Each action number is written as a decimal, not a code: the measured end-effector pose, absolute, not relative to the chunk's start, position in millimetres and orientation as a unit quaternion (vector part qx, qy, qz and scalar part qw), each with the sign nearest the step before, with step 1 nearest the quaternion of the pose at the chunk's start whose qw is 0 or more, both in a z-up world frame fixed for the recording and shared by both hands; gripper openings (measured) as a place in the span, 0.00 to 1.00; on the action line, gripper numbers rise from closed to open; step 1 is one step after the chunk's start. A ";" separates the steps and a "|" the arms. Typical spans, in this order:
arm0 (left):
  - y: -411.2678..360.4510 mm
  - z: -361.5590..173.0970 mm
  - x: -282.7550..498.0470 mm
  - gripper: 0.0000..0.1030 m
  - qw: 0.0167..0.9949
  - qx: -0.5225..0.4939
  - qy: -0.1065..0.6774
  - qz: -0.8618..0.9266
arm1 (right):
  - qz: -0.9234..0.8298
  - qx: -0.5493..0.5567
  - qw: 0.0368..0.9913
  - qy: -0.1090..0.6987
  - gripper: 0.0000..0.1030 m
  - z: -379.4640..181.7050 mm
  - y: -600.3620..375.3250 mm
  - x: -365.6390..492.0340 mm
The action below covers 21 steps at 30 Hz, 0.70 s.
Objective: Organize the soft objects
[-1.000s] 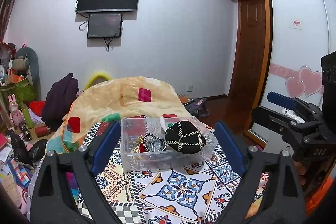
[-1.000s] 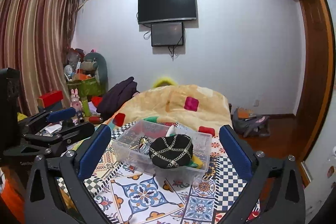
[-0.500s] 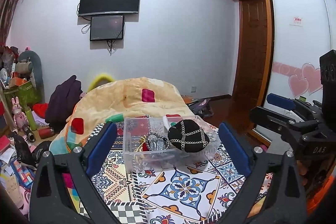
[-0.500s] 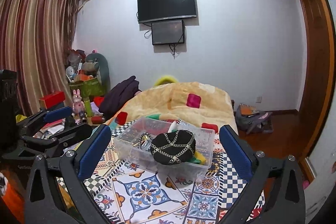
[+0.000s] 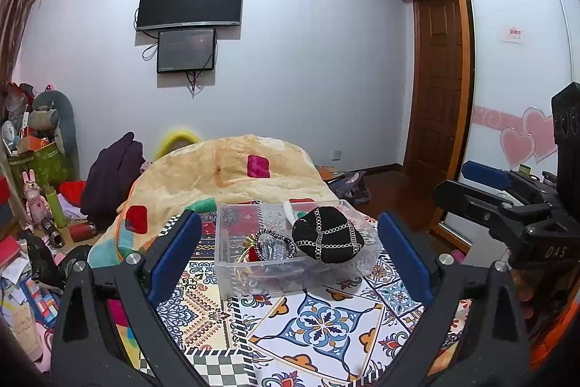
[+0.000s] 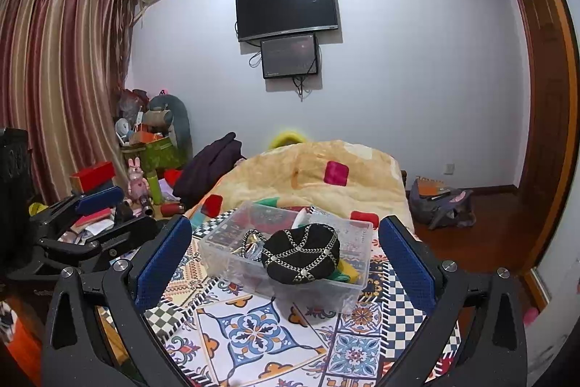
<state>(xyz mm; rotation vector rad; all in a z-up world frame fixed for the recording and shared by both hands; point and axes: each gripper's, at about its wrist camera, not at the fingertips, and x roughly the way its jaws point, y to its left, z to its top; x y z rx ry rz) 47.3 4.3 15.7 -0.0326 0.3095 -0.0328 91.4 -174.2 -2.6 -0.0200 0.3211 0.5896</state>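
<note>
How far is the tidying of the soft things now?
Looks nearly done: the black chain-trimmed pouch and smaller items lie in the clear bin. Nothing is in hand: left gripper and right gripper are open, empty. No loose soft item shows on the patterned cloth.

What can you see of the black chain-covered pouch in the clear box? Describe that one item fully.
The black pouch is rounded and soft-looking, like dark fabric, criss-crossed by silver chains with small studs where they meet. It lies on its side in the clear plastic box, bulging above the rim at the box's right end, beside a smaller sparkly item. Neither pair of tongs touches it.
</note>
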 end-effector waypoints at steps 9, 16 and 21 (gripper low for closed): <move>4.7 15.2 46.5 0.96 0.988 -0.017 0.155 -0.016 | 0.291 -0.007 0.944 0.157 1.00 -1.2 -174.8 90.7; 4.9 15.3 46.9 0.96 0.988 -0.017 0.154 -0.015 | 0.292 -0.005 0.943 0.157 1.00 0.4 -174.7 89.4; 5.1 15.0 46.6 0.96 0.988 -0.017 0.154 -0.015 | 0.293 -0.004 0.943 0.157 1.00 0.9 -174.5 88.8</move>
